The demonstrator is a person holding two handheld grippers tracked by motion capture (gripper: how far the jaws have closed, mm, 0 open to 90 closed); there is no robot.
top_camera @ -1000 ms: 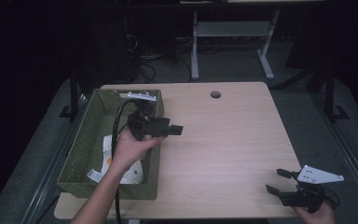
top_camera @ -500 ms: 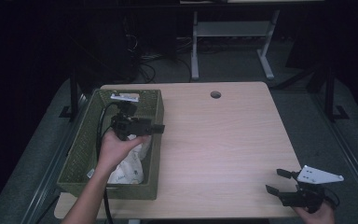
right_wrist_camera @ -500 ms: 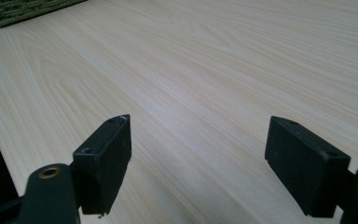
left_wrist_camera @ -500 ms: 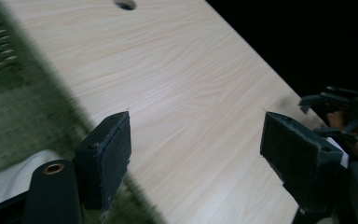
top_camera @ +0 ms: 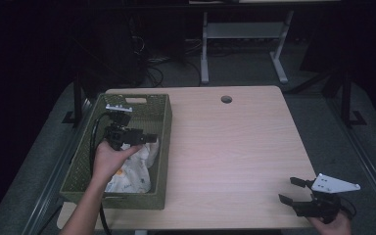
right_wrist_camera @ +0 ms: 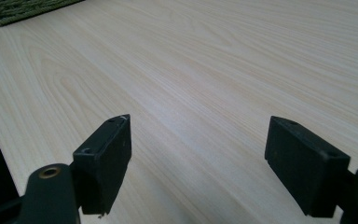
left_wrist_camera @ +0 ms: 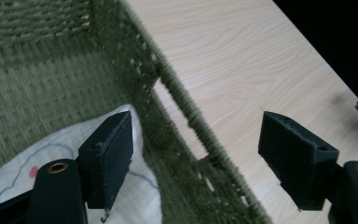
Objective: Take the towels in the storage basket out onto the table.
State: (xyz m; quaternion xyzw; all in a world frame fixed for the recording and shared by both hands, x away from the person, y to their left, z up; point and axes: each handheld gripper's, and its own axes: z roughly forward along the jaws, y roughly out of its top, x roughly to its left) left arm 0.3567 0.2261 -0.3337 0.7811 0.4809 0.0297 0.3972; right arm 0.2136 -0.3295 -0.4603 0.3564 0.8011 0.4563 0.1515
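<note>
Green woven basket (top_camera: 160, 142) stands at the left of the bench (top_camera: 235, 147), holding a white printed cloth (top_camera: 132, 171). Left claw (top_camera: 149, 138) hangs spread over the basket's right wall, one jaw above the cloth. Right claw (top_camera: 290, 190), also spread and empty, hovers at the bench's near right corner.

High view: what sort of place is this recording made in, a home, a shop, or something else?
Most likely a lab or recording workspace, not a home. A plain wooden desk with a cable hole stands in a dark room, loose cables lie on the floor behind it, and a white metal stand stands farther back.
</note>
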